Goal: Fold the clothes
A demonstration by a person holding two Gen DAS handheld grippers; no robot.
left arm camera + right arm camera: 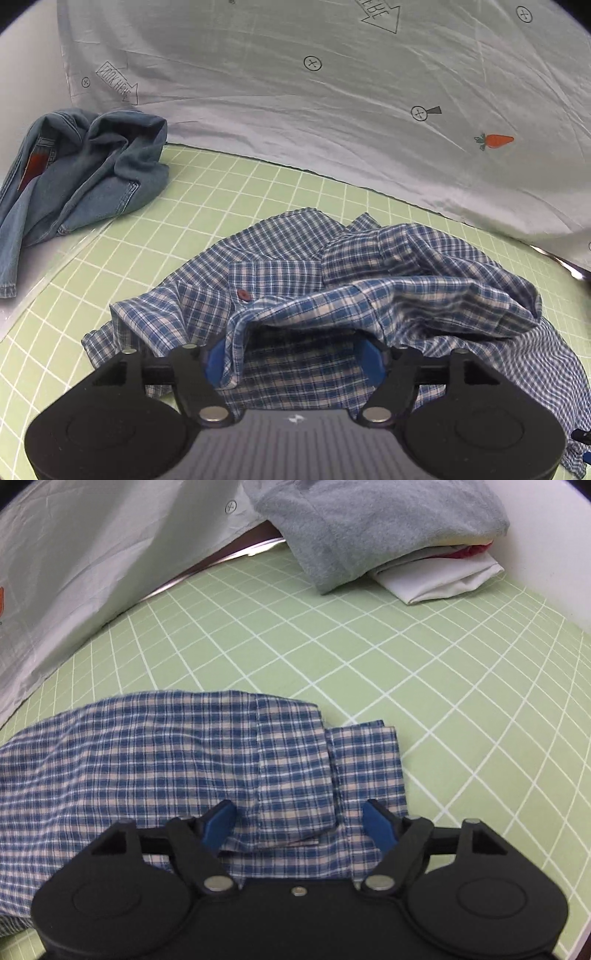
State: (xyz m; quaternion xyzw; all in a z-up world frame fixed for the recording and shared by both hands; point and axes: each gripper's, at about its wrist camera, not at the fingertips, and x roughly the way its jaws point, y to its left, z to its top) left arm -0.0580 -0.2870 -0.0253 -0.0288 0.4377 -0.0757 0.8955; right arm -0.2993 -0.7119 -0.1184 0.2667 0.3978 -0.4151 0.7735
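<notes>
The green grid mat (406,657) is your work surface, with a pale printed sheet (332,92) draped along its far edge. The plaid shirt (295,295) lies rumpled in the middle of the mat, directly under both tools and not yet laid flat. In the left wrist view, a raised fold arches over the lower layers, and a small red button (243,294) marks the front placket. In the right wrist view, a squared cuff or hem end (365,760) lies flat on the mat at the shirt's right edge. A crumpled denim garment (81,173) sits well apart on the left, partly off the mat. A grey folded garment (369,528) rests on white and red folded pieces at the far right. Your left gripper (293,360) stands open, with shirt fabric lying between its blue pads (214,363) but not pinched. Your right gripper (299,823) also stands open, straddling a stitched panel of the shirt without pressing on it. Expect the shirt to handle as thin woven cloth: light, limp, and unable to hold a shape when lifted. It will likely drape and slide, so pinching a single loose layer risks dragging the rest. Take hold at a seam, the cuff or the hem, where doubled cloth gives the pads more to bite.
</notes>
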